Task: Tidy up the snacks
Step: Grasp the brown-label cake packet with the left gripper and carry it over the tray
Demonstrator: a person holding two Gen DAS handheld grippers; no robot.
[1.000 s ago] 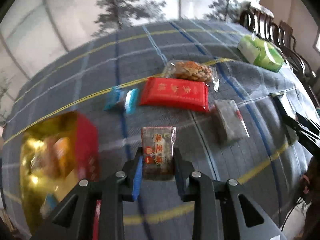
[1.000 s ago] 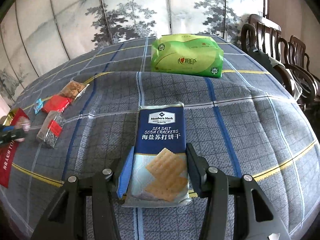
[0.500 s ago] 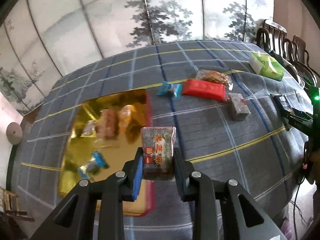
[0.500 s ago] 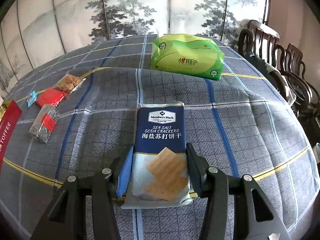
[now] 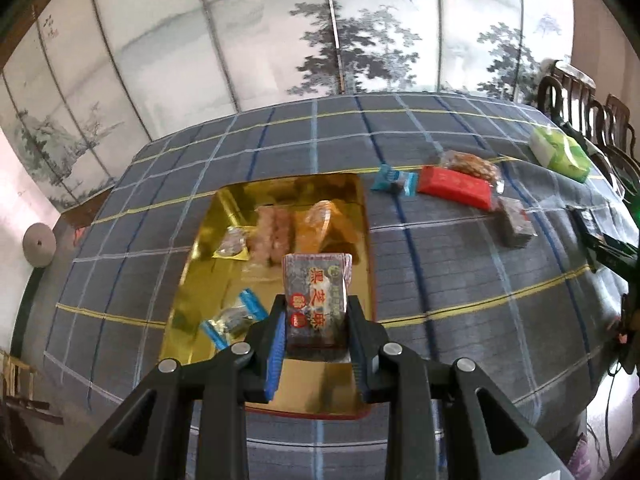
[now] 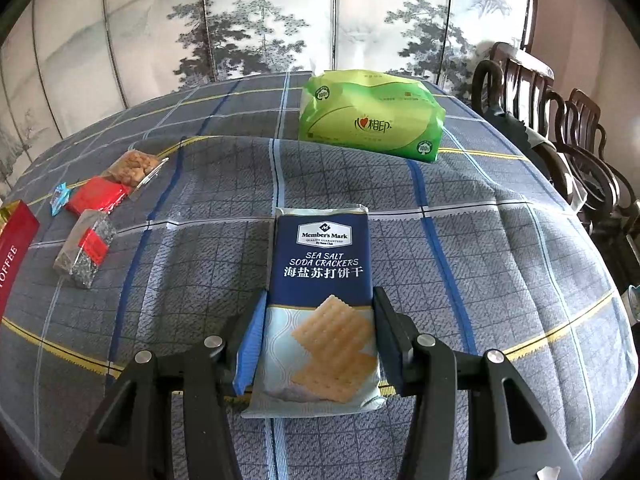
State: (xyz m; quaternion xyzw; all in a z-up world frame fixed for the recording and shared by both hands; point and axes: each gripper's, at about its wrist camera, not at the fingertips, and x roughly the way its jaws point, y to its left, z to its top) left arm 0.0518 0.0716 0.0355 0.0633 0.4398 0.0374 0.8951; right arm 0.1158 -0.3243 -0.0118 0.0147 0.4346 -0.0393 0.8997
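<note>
Across the checked tablecloth (image 5: 460,264) sits the gold-lined box (image 5: 200,248), already holding several snacks. My left gripper (image 5: 316,322) hangs over it, clenched on a dark sesame bar (image 5: 316,300); let go crookedly, it could catch the box's near wall and tumble out. My right gripper (image 6: 318,340) grasps the soda cracker packet (image 6: 322,280), resting on the cloth. Squeezing harder, I'd likely crush crackers.
</note>
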